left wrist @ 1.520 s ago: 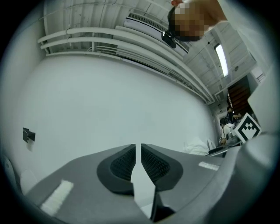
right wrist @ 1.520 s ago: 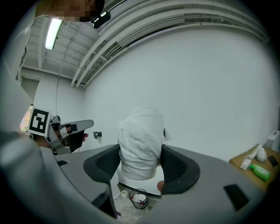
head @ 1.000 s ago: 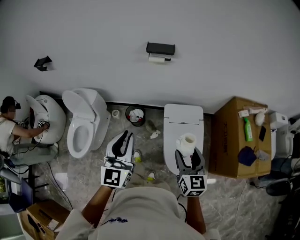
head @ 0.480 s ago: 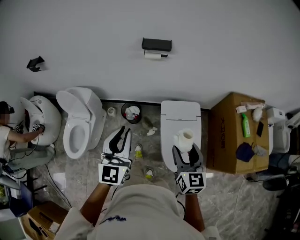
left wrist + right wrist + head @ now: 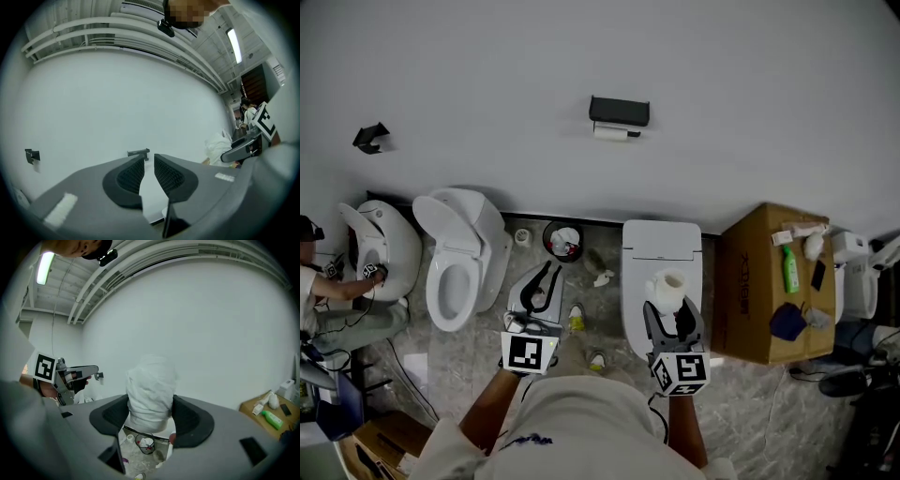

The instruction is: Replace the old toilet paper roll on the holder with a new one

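Tongs in my right hand (image 5: 674, 317) are clamped on the new paper roll (image 5: 673, 281). My left tongs (image 5: 546, 274) stand slightly apart, empty. On the far wall, the holder (image 5: 620, 111) carries the old roll (image 5: 610, 133). I judge nothing swapped yet.

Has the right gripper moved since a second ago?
Yes. The right gripper, clamping the toilet paper roll, has edged slightly toward the wall, farther up the closed toilet.

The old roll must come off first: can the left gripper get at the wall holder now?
Probably yes: the left gripper is empty, jaws slightly apart, and nothing stands between it and the toilet paper holder, though not yet near.
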Demonstrator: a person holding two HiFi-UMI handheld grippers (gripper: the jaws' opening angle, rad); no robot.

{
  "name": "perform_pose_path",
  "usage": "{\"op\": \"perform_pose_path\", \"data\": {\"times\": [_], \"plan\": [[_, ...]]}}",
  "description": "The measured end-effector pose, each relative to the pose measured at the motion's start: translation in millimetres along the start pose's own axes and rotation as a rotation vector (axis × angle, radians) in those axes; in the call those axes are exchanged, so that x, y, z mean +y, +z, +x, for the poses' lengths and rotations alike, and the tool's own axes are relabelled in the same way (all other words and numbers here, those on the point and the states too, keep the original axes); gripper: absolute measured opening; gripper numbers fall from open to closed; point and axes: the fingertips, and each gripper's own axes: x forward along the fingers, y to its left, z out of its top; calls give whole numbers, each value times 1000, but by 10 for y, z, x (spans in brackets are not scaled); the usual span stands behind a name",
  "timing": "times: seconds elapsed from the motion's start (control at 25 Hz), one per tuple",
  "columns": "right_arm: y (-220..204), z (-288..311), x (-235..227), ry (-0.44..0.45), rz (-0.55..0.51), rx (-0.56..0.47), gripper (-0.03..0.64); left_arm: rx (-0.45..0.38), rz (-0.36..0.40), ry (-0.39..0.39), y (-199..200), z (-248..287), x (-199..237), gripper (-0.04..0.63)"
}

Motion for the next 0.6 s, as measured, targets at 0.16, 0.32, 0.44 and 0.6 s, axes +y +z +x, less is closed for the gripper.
{"op": "perform_pose_path", "data": {"times": [0.16, 0.32, 0.44, 0.6], "plan": [[128, 215, 35, 1, -36, -3, 288, -10, -4, -9, 24, 188, 125, 66], [263, 411, 82, 4, -68, -7, 288, -26, -9, -15, 60, 356, 265, 66], [356, 552, 115, 1, -79, -6, 288, -29, -20, -19, 43, 456, 396, 66], [451, 766, 140, -11, -89, -1, 288, -18, -40, -25, -44, 609, 593, 66]]}}
